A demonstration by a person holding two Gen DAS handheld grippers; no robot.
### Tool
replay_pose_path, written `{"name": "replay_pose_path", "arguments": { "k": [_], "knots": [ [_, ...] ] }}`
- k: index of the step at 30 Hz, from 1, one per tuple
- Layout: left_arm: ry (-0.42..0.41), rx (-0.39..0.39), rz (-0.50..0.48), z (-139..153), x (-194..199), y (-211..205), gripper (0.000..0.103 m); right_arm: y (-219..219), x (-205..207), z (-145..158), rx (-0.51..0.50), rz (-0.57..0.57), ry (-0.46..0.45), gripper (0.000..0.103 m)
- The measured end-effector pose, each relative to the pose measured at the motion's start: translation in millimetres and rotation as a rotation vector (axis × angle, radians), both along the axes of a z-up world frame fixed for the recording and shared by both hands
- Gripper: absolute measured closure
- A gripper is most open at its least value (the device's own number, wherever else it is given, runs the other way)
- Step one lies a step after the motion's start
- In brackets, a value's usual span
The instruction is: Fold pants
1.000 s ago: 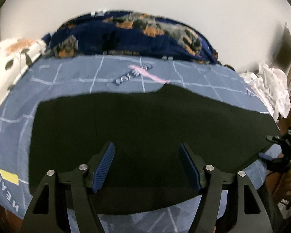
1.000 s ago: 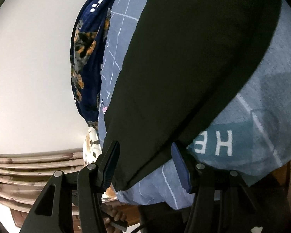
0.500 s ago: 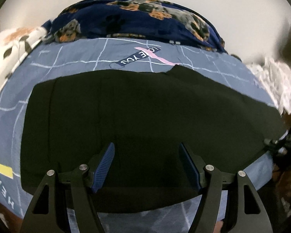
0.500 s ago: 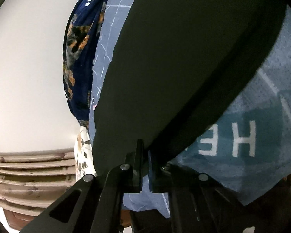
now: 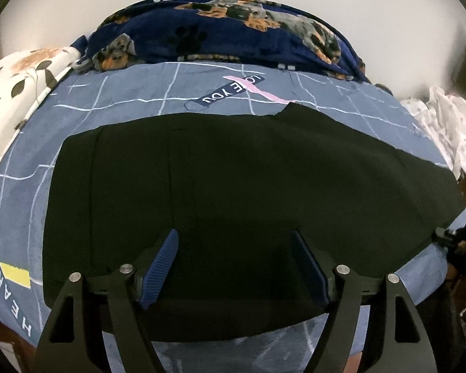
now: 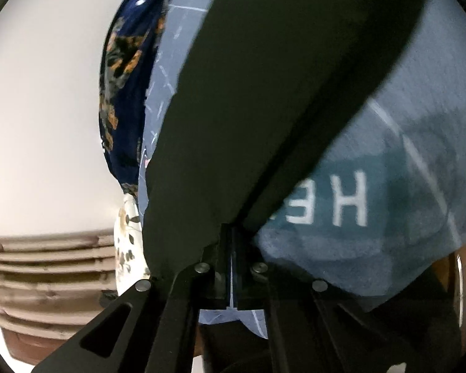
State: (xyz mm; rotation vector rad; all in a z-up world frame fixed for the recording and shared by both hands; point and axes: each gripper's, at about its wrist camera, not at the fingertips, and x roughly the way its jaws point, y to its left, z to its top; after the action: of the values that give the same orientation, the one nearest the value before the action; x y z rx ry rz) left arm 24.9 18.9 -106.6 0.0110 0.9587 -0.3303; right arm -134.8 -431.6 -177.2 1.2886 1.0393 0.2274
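Observation:
Black pants [image 5: 233, 186] lie flat across a blue grid-patterned bedsheet [image 5: 139, 93]. My left gripper [image 5: 234, 248] is open, its blue-padded fingers [image 5: 161, 264] spread just above the near edge of the pants. My right gripper [image 6: 231, 236] is shut on the pants [image 6: 264, 93] at their end hem and lifts that edge a little off the sheet [image 6: 388, 217]. The right gripper also shows at the right edge of the left wrist view [image 5: 450, 239].
A navy dog-print blanket [image 5: 233, 37] is piled along the wall at the back. A white floral pillow [image 5: 15, 93] lies at the left. White crumpled cloth [image 5: 450, 124] sits at the right. A wooden slatted bed frame [image 6: 46, 279] is beside the mattress.
My right gripper has closed on the hem of the pants and raised it slightly. My left gripper has stayed open and moved a little forward over the pants.

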Motion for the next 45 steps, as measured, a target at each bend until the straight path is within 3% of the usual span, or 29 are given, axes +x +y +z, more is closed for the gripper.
{"name": "replay_pose_path", "arguments": {
  "k": [4, 9, 16, 20, 21, 23, 28, 30, 34, 40, 43, 45],
  "knots": [
    [0.002, 0.002, -0.007, -0.8, -0.1, -1.1, 0.026, -3.6, 0.2, 0.5, 0.048, -0.021, -0.023, 0.094],
    [0.001, 0.005, -0.01, -1.1, -0.3, -2.0, 0.026, 3.1, 4.7, 1.4, 0.059, -0.026, -0.026, 0.074],
    [-0.001, 0.005, -0.016, -2.3, -1.3, -5.0, 0.025, 29.4, 20.7, 5.3, 0.027, 0.024, -0.042, 0.073],
    [0.001, 0.005, -0.015, -2.5, -0.8, -5.8, 0.025, 45.1, 27.6, 5.5, -0.01, 0.053, -0.059, 0.078],
    [-0.001, 0.006, -0.017, -2.3, -1.1, -6.4, 0.025, 47.3, 28.7, 5.7, -0.034, 0.063, -0.055, 0.091],
    [-0.001, 0.009, -0.02, -2.5, -0.6, -6.2, 0.025, 48.6, 30.2, -0.4, -0.044, 0.072, -0.029, 0.099],
    [-0.012, 0.016, -0.01, 1.0, -1.3, -4.3, 0.025, 45.8, 20.2, 5.9, 0.016, 0.075, -0.027, 0.099],
    [-0.008, 0.012, 0.001, 0.9, -0.2, -1.3, 0.025, 46.5, 18.1, 12.6, -0.008, 0.094, -0.037, 0.099],
    [0.009, 0.009, 0.011, -3.2, 1.3, 1.6, 0.025, 45.0, 17.3, -10.1, 0.024, 0.083, 0.01, 0.102],
    [-0.017, 0.032, -0.003, 0.3, -3.9, -5.6, 0.025, 43.6, 17.3, -14.3, 0.05, 0.076, 0.008, 0.103],
    [-0.058, 0.003, -0.063, 6.9, -14.0, -20.7, 0.025, 44.2, 18.1, -14.9, 0.051, 0.074, 0.009, 0.103],
    [-0.067, 0.034, -0.125, 2.4, -21.5, -35.6, 0.025, 43.1, 18.2, -16.7, 0.064, 0.067, 0.01, 0.103]
  ]
}}
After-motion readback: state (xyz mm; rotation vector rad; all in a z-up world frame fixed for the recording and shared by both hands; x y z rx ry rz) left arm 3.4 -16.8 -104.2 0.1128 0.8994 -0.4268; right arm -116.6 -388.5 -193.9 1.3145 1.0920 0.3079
